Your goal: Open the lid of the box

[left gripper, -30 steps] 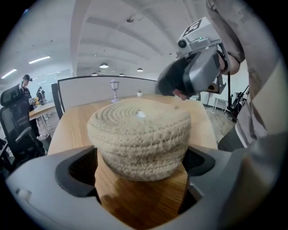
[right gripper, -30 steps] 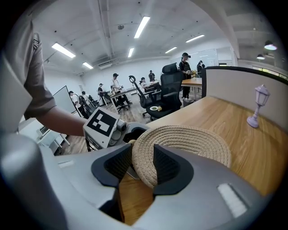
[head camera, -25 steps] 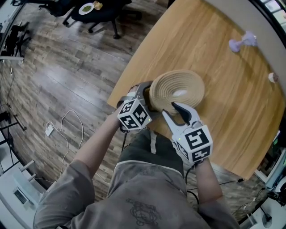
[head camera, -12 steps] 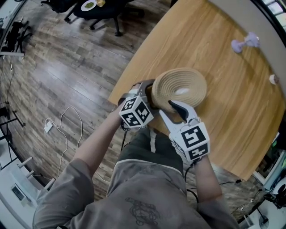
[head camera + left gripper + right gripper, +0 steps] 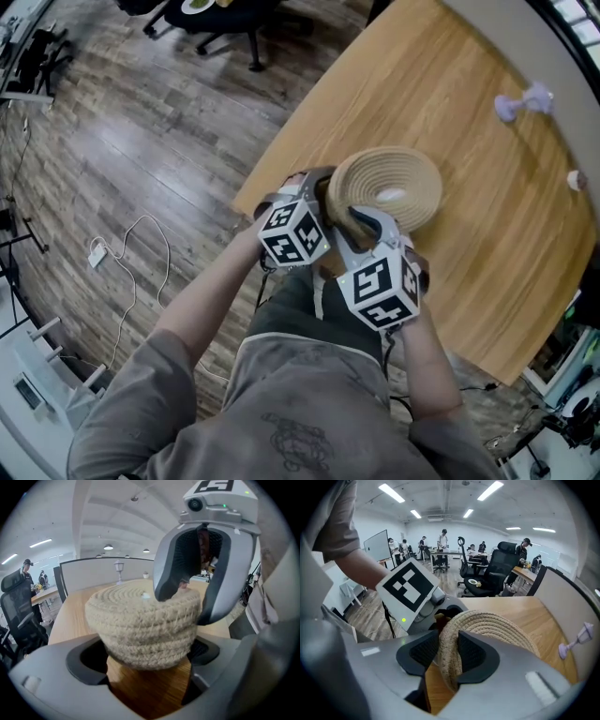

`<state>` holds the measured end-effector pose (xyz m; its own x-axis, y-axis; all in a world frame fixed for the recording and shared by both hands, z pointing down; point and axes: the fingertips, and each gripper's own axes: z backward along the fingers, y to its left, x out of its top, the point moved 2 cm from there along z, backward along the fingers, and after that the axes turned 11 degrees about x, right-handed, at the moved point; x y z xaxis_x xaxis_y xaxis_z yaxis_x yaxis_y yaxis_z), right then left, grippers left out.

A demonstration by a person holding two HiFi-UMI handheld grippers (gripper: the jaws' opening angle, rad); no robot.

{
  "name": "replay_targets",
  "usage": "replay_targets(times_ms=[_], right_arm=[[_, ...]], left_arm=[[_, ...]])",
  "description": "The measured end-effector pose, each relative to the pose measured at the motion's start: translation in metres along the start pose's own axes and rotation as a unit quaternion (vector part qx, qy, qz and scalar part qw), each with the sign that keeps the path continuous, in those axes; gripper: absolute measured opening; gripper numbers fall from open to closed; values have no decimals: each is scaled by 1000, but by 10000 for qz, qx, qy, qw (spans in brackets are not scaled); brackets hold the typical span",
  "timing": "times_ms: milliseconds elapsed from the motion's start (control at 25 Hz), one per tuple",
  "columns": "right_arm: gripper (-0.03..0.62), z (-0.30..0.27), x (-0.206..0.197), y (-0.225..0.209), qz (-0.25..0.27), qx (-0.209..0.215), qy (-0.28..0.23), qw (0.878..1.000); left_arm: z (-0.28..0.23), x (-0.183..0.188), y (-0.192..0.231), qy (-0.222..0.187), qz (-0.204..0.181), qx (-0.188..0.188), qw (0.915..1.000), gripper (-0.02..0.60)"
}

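Observation:
A round woven rope box [image 5: 394, 187] with a coiled lid stands near the front edge of the wooden table [image 5: 487, 281]. My left gripper [image 5: 319, 192] reaches in from the left. Its jaws stand wide on both sides of the box's body [image 5: 140, 620], which fills the gap between the pads. My right gripper [image 5: 368, 223] comes from the near side and its jaws are closing. One pad sits on each side of the lid's raised rim [image 5: 450, 653], touching it. The right gripper's fingers [image 5: 173, 559] arch over the lid's top in the left gripper view.
A small lilac object [image 5: 521, 101] and a pale little thing [image 5: 574, 178] lie far right on the table. The table's front edge runs just under the grippers. Office chairs [image 5: 216, 19] and a floor cable [image 5: 122, 272] are off to the left. People stand far back in the room.
My right gripper has moved up and left from beside the box onto the lid's rim, and its jaws have narrowed around it. The left gripper has stayed on the box.

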<state>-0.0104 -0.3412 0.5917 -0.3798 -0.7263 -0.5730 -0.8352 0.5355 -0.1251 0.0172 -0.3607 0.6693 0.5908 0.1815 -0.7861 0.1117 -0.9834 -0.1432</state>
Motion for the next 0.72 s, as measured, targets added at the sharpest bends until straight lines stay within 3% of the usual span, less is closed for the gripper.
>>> replay_targets(times_ms=[360, 720], right_arm=[[101, -4, 1, 1, 70, -30, 106, 9999], [78, 22, 11, 0, -259, 234, -534, 9980]], left_arm=[[2, -2, 0, 22, -8, 12, 10000, 492], [4, -3, 1, 100, 24, 14, 9999, 489]])
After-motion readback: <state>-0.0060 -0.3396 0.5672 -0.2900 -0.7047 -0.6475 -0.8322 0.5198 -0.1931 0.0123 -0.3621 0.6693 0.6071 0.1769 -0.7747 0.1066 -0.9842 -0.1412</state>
